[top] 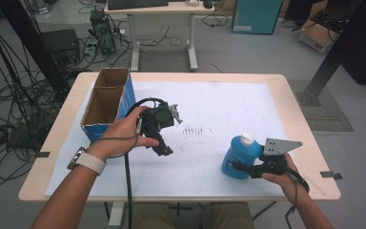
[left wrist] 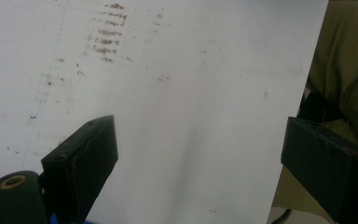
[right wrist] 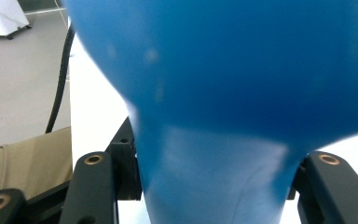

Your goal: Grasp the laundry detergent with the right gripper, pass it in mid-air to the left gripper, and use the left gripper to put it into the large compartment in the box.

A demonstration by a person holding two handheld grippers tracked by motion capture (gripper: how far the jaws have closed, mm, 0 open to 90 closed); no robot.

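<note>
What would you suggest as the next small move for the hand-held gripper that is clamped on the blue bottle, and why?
Probably lift the blue bottle slightly off the white mat. The right hand-held gripper is shut on its lower body and the bottle stands upright near the mat's front edge. The open cardboard box lies far across the table, and the left hand-held gripper hangs open and empty between them.

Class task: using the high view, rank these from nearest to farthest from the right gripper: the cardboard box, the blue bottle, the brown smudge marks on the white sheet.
1. Blue bottle, clamped in the right gripper.
2. Brown smudge marks, mid-sheet.
3. Cardboard box, far left.
</note>
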